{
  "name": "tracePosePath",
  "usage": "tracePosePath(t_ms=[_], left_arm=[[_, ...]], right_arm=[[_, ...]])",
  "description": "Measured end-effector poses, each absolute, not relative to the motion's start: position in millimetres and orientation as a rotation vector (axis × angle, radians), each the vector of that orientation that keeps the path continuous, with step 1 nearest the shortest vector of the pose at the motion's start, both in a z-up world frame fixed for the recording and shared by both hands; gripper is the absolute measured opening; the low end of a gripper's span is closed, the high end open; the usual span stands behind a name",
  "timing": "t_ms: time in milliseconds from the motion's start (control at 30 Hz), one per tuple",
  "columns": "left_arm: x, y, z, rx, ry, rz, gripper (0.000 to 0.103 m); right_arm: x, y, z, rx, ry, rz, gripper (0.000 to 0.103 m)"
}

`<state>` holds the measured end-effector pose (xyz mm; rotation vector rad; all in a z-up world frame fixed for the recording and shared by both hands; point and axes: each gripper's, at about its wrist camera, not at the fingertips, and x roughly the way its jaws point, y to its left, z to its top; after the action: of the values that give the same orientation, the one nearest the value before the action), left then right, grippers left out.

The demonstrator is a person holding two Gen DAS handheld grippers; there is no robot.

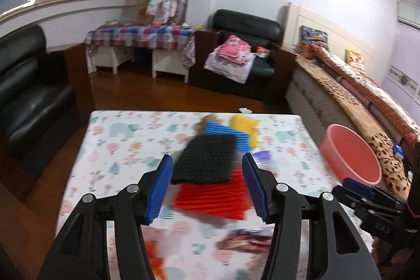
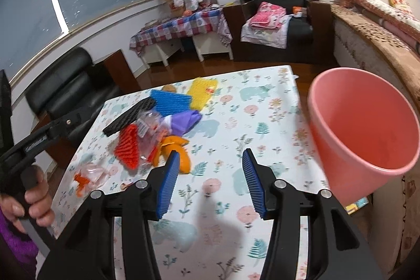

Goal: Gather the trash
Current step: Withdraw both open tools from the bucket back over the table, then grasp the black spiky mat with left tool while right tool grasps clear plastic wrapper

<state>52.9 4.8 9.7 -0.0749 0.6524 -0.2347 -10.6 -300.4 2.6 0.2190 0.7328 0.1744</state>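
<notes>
**Spotter:** Trash sits in one heap on the patterned table (image 2: 262, 101), at about ten o'clock from your right gripper (image 2: 208, 181): a black foam net (image 2: 128, 116), a blue one (image 2: 170, 101), a yellow one (image 2: 203, 91), a red one (image 2: 127, 147), a purple wrapper (image 2: 183, 120) and an orange scrap (image 2: 173, 148).

**Operator:** And my tools?

**Spotter:** Your right gripper's jaws stand roughly half open with only bare tablecloth between them. Your left gripper (image 1: 207, 186) is spread wide and empty too, aimed at the black net at twelve o'clock, likely as your first pick.

**Operator:** Why is the bin over there?

**Spotter:** Your pink bucket (image 2: 365, 130) rests at the table's edge, two o'clock from your right gripper, mouth tipped toward you, so drops need only a short swing. Blur hides whether it stands on the table or beside it.
</notes>
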Motion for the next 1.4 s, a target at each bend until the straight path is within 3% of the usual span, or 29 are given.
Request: tracePosePath(t_ms=[700, 800, 867, 933, 1400], left_arm=[[136, 31, -44, -0.29, 0.94, -0.328, 0.053], [128, 22, -44, -0.252, 0.912, -0.372, 0.035], [123, 15, -45, -0.223, 0.903, -0.389, 0.012], [120, 12, -46, -0.213, 0.905, -0.401, 0.003], [92, 27, -27, -0.201, 0.807, -0.366, 0.0]], right_arm=[[24, -256, -7, 0.192, 0.8, 0.343, 0.05], [26, -256, -7, 0.197, 0.79, 0.353, 0.05], [28, -255, -8, 0.202, 0.791, 0.359, 0.05], [30, -255, -11, 0.208, 0.801, 0.364, 0.05], [43, -247, -19, 0.206, 0.822, 0.388, 0.05]])
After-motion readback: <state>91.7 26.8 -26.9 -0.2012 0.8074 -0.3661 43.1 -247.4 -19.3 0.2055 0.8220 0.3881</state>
